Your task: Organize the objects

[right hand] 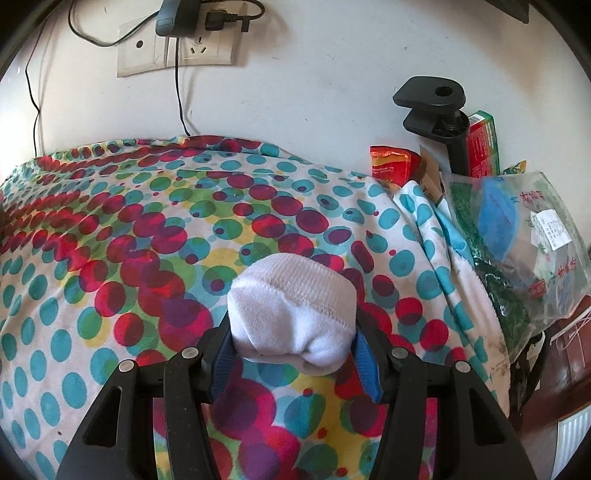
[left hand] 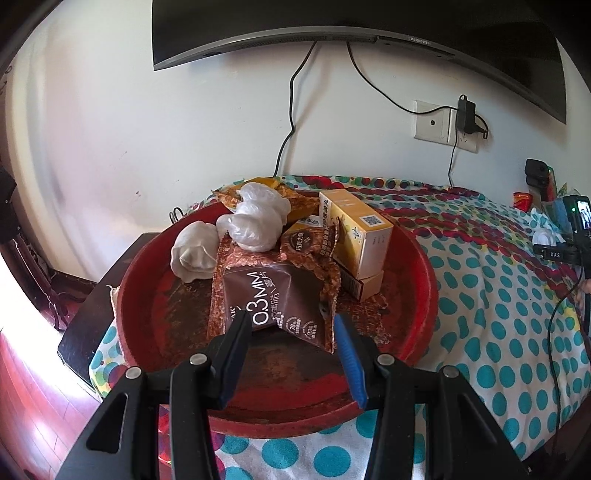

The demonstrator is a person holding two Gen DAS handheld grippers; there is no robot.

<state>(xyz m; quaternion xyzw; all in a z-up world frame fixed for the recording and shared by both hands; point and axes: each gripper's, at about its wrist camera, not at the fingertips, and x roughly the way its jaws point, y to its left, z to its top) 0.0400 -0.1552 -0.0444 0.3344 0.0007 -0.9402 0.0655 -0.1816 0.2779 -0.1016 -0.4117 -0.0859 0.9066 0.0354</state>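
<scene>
The right gripper (right hand: 293, 341) has its jaws clamped on a rolled white sock (right hand: 293, 314), above the spotted cloth (right hand: 110, 240). The left gripper (left hand: 291, 325) hangs with jaws apart around the brown snack packet (left hand: 273, 299) in the red tray (left hand: 421, 273). I'd carry the sock level, lower it beside the other bundles, then release.

A white wall (left hand: 147, 110) fills the back of both views, scuffed in places. At the top of the left view hangs a dark television (left hand: 332, 22), its two cables (left hand: 291, 107) trailing down. A wall socket (right hand: 177, 48) with a black charger (right hand: 170, 20) sits upper left in the right view. A polka-dot cloth (right hand: 110, 240) covers the tabletop. Reddish wooden floor (left hand: 33, 387) shows lower left, brightly lit, perhaps by a window.
</scene>
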